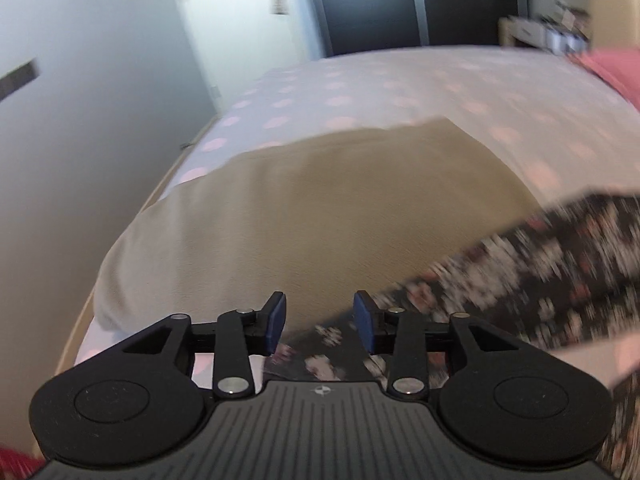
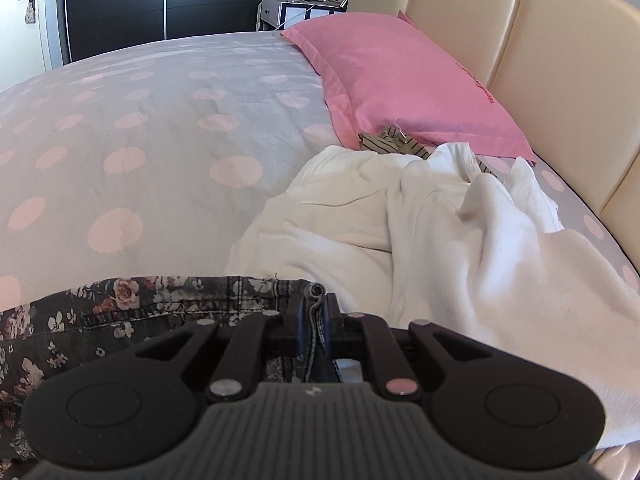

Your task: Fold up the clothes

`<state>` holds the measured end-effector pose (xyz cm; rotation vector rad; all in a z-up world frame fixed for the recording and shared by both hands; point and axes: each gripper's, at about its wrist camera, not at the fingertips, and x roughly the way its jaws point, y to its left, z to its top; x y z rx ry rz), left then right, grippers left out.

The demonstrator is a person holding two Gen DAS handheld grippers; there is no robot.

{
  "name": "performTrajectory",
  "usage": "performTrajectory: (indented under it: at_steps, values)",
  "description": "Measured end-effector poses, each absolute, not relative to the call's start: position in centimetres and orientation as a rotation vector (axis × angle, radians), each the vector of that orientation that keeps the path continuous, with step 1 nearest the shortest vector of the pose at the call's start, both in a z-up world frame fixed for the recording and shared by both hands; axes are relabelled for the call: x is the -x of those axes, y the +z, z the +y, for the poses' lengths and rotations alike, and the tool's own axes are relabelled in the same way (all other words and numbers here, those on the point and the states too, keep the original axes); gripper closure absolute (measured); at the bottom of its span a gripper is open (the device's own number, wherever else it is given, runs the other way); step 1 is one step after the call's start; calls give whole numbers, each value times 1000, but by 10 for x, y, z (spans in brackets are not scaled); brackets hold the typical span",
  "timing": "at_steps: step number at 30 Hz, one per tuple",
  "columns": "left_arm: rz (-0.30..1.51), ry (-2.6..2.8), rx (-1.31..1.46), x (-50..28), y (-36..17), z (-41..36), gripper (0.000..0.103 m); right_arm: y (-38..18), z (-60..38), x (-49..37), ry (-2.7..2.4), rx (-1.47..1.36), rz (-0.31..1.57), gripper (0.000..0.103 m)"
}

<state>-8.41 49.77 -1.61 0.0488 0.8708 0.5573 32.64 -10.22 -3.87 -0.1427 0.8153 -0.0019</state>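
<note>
A dark floral garment (image 2: pixel 120 304) lies across the near edge of the bed, and my right gripper (image 2: pixel 313 322) is shut on its thick hem. In the left wrist view the same floral garment (image 1: pixel 540 272) runs blurred from the right down under my left gripper (image 1: pixel 320 322), which is open with blue pads apart above the cloth. A folded beige garment (image 1: pixel 320 208) lies flat on the bed just ahead of the left gripper. A crumpled white garment (image 2: pixel 440 220) is heaped right of the right gripper, with a striped garment (image 2: pixel 390 140) behind it.
The bed has a white cover with pink dots (image 2: pixel 140 120). A pink pillow (image 2: pixel 400 72) rests against the cream headboard (image 2: pixel 540 40). Dark wardrobe doors (image 1: pixel 400 4) and a small cabinet (image 2: pixel 288 10) stand beyond the bed. A white wall (image 1: pixel 80 100) runs along the bed's left edge.
</note>
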Motion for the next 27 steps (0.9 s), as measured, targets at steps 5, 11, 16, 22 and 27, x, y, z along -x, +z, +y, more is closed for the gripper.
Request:
performTrajectory:
  at_steps: [5, 11, 16, 22, 27]
  values:
    - [1078, 399, -219, 81, -67, 463, 64, -38, -104, -326, 2, 136, 814, 92]
    - [1180, 443, -348, 84, -113, 459, 64, -39, -104, -322, -5, 146, 814, 92]
    - [1184, 479, -348, 76, -122, 460, 95, -34, -104, -314, -18, 144, 796, 92]
    - [1068, 611, -198, 89, -73, 478, 103, -25, -105, -302, -30, 141, 762, 92]
    - [849, 768, 5, 121, -1, 504, 103, -12, -106, -292, -46, 130, 734, 93]
